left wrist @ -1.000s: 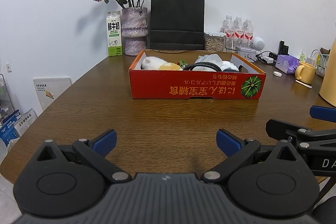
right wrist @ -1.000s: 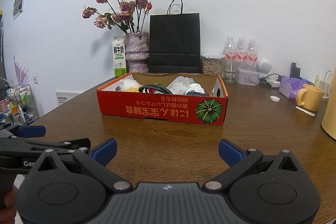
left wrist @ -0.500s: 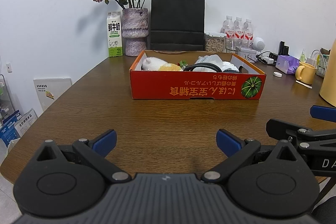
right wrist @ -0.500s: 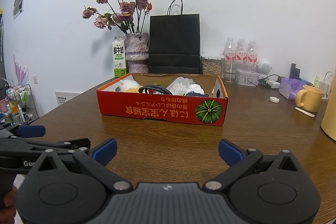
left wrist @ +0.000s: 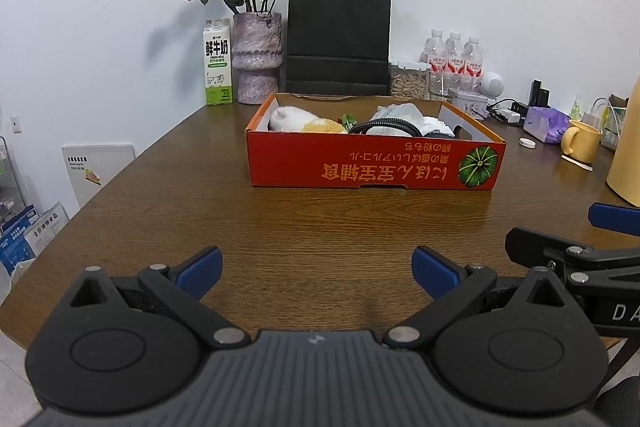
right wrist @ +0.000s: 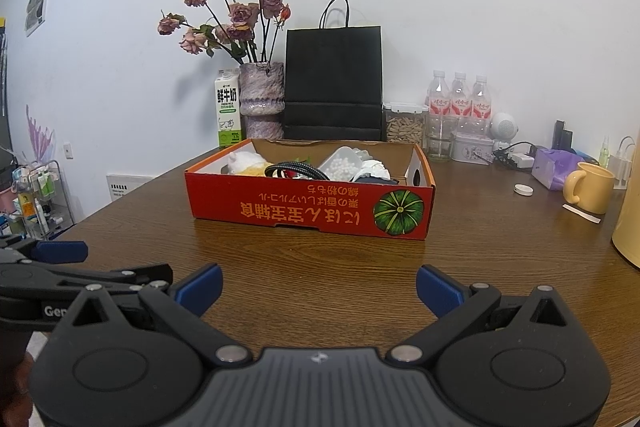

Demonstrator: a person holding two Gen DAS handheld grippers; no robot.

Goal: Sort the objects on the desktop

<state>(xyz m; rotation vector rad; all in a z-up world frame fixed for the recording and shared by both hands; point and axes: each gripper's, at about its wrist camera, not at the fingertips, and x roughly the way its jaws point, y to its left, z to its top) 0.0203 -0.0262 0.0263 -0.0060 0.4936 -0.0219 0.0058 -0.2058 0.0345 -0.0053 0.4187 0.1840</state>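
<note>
Both claws level (spread, empty) left claw, right claw

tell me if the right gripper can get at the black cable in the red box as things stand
Probably yes. The right gripper hangs open and empty; bare table lies between it and the red box, and the black cable sits on top, near the front wall. It would have to clear that wall.
</note>
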